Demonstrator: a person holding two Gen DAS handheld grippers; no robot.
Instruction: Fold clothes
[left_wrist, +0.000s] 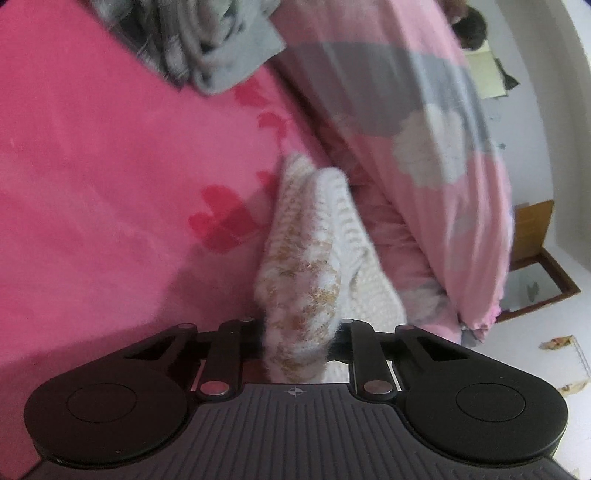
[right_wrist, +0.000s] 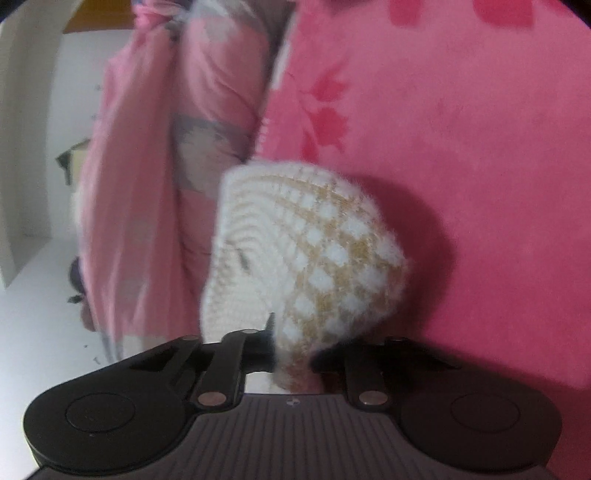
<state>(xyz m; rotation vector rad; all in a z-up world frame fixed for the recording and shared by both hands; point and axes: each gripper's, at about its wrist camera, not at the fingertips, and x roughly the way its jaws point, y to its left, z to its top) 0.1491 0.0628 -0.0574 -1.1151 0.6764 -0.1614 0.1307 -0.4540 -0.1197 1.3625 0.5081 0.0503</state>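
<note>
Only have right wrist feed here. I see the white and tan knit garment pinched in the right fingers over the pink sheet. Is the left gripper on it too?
Observer: Yes. The left gripper is shut on the white and tan knit garment, which bunches between its fingers.
Operator: Any other clothes on the bed? I see none.
Observer: A grey knit garment lies crumpled at the far end of the hot-pink floral bed sheet, apart from the held one.
Operator: The pale pink duvet beside it, anything on it?
Observer: A white cloud print and a grey band, seen from the left wrist.
Operator: Right side holding?
Observer: The right gripper is shut on the same garment.
</note>
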